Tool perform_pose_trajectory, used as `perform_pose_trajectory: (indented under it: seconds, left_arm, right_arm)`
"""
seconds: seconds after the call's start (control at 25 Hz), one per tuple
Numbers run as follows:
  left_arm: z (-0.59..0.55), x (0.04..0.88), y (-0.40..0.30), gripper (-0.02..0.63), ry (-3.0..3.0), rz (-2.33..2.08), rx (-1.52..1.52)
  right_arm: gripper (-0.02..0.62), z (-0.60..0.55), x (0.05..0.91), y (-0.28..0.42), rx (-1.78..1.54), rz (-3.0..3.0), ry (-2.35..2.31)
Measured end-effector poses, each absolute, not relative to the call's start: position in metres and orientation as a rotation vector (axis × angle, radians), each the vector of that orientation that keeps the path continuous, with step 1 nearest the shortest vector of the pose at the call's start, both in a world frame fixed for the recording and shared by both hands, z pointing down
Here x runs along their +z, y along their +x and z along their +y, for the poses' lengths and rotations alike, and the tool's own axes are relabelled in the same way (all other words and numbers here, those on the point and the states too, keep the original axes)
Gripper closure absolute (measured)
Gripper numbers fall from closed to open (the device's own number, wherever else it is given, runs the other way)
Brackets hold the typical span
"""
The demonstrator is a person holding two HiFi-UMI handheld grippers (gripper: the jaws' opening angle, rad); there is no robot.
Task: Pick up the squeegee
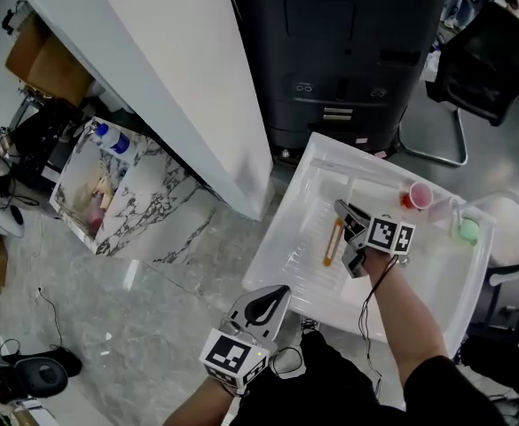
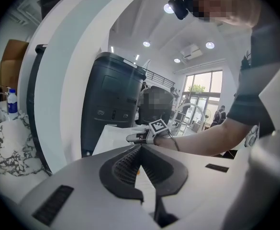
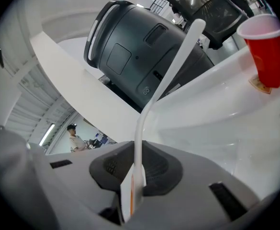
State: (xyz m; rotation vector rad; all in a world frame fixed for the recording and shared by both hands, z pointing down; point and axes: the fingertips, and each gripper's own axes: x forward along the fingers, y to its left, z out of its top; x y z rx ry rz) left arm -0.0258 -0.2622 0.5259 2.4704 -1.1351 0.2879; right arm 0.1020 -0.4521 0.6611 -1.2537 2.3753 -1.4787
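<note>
Machine, dark grey (image 1: 348, 51), stands beyond both tools. White basin (image 1: 281, 238) lies under the right gripper (image 3: 136, 164) and ahead of the left gripper (image 2: 140, 150). Left gripper: 2 jaws closed together, nothing between them, held off the basin's near edge. Right gripper: 2 jaws clamped on the squeegee (image 3: 171, 71), orange-edged end at the pads, white handle running forward and up. 1 red cup (image 3: 264, 51) stands ahead of it, to its right.
</note>
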Motion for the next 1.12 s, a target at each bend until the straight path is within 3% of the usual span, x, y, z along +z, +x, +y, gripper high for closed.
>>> perform_pose_trajectory:
  seconds: [1.12]
  left_arm:
    - [-0.16,0.434,-0.098,0.591,2.691,-1.014,0.118]
  right_arm:
    - [0.54,-0.268,0.447,0.053,-0.805,2.544,-1.398]
